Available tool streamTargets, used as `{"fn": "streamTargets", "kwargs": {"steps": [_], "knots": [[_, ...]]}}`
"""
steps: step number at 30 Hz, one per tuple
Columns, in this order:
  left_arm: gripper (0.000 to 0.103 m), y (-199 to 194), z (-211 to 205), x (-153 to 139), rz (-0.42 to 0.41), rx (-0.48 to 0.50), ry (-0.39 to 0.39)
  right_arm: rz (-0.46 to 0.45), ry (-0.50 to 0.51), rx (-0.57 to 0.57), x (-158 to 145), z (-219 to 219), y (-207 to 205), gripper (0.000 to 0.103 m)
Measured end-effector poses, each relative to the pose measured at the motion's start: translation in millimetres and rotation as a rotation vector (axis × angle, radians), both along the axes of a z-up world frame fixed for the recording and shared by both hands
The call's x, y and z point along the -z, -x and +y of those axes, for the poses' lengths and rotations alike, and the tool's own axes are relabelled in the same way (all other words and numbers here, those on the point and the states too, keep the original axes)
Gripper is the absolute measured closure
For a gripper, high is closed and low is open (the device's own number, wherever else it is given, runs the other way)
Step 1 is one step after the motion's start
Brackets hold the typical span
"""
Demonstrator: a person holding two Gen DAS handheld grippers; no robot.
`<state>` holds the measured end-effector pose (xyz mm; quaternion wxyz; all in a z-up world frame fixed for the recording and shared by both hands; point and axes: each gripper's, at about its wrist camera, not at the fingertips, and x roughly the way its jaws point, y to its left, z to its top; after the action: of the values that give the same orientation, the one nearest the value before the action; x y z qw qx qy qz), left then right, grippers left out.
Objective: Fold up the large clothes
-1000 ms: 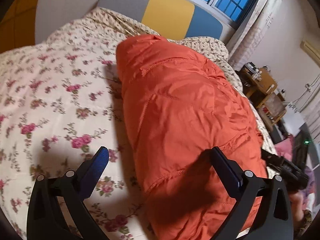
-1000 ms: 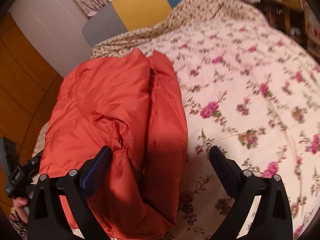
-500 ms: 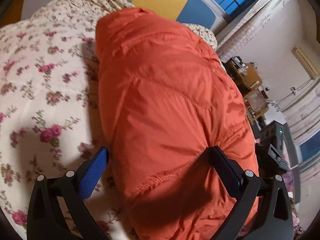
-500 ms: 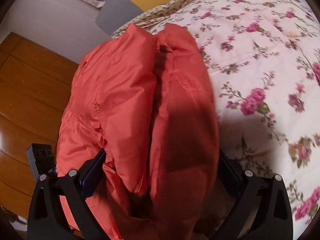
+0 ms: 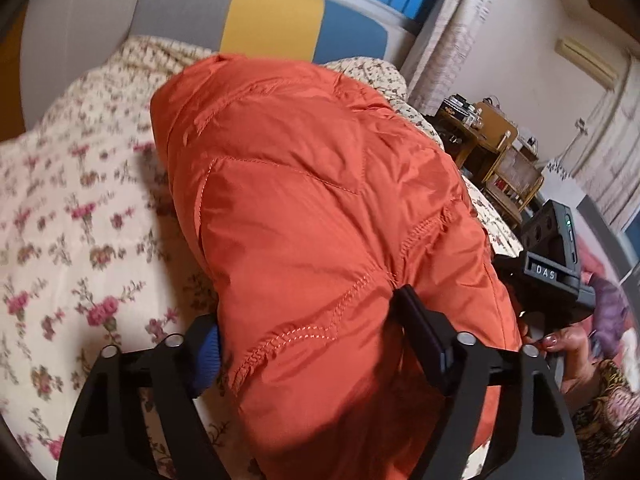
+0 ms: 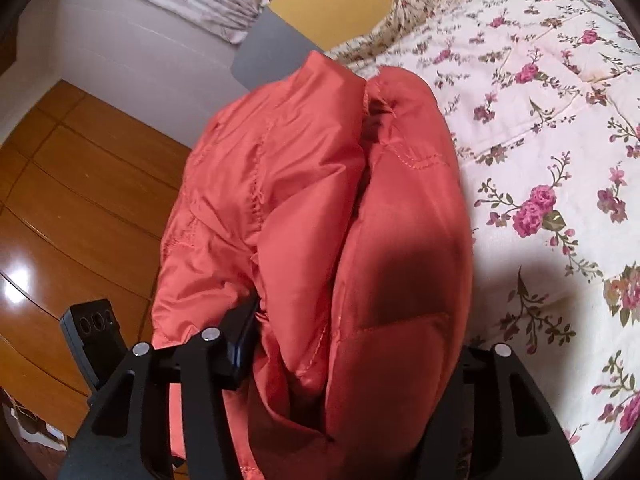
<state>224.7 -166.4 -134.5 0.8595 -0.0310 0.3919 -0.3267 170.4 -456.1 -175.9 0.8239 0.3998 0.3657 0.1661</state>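
A puffy orange quilted jacket [image 5: 312,208], folded into a thick bundle, lies on a floral bedspread [image 5: 72,208]. My left gripper [image 5: 312,344] has closed in on the near end of the bundle, its fingers pressing into the fabric from both sides. In the right wrist view the same jacket [image 6: 320,208] fills the centre, with a deep fold down its middle. My right gripper [image 6: 352,352] clamps the other end; its left finger digs into the fabric and its right finger is hidden behind the bundle.
The floral bedspread [image 6: 552,128] stretches to the right. A grey, yellow and blue headboard [image 5: 272,28] stands behind. Wooden furniture [image 5: 500,152] sits at the right, a wooden wardrobe [image 6: 80,200] at the left. The other gripper's body [image 5: 552,264] shows beside the jacket.
Both grippers have moved in over the ends of the jacket and narrowed from wide open to squeezing the bundle. The jacket now bulges between the fingers.
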Motion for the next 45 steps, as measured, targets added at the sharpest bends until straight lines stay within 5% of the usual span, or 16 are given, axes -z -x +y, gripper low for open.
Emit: {"fn": "streamTargets", "kwargs": {"steps": [8,19,32,45], "knots": [[0.038,8,1,-24,-0.137,0.006,-0.004,-0.097,-0.06,0.047,-16,0,33,0.052],[0.04,24,19,-58,-0.256,-0.027,0.036,-0.191,-0.077,0.05,-46,27,49,0.052],[0.04,37,90,-77,-0.332,-0.146,0.048,-0.245,-0.047,-0.066,-67,108,3,0.052],[0.04,22,194,-60,-0.287,-0.354,0.047,-0.189,-0.023,-0.219,-50,220,-99,0.052]]}}
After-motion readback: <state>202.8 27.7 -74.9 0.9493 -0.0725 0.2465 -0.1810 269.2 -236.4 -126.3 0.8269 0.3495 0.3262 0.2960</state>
